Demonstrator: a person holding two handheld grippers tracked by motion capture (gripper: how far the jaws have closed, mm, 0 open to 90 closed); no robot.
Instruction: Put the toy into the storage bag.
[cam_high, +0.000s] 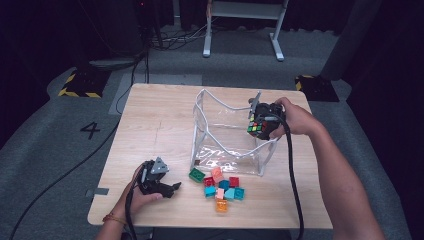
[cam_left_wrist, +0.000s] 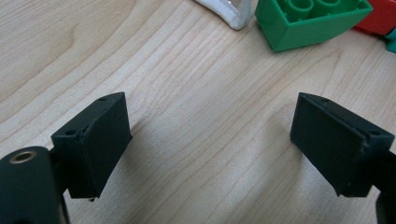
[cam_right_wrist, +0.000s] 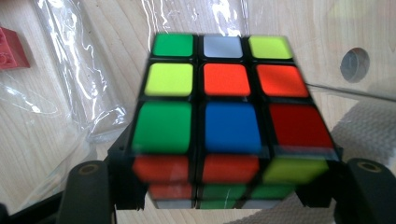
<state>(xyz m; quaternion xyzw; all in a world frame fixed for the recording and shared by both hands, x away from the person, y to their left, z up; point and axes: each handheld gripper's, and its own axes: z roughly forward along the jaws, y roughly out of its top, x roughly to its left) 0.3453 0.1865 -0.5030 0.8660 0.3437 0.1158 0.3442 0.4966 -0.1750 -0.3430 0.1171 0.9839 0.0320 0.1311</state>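
A scrambled Rubik's cube (cam_right_wrist: 224, 116) sits clamped in the right gripper (cam_high: 261, 125) fingers over the clear plastic bag (cam_high: 220, 135); the left gripper (cam_high: 167, 189) fingers gape empty near a green brick (cam_left_wrist: 308, 21) on the desk (cam_high: 150, 130).

Overhead view; two close tabletop (cam_high: 150, 130) views

Table top (cam_high: 150, 130) brightly lit from above against a dark room, soft shadows under the left gripper's jaws, white glare streaks on the clear plastic bag (cam_right_wrist: 88, 84), puzzle cube (cam_right_wrist: 224, 116) slightly blurred at its edges, high view grainy and soft.
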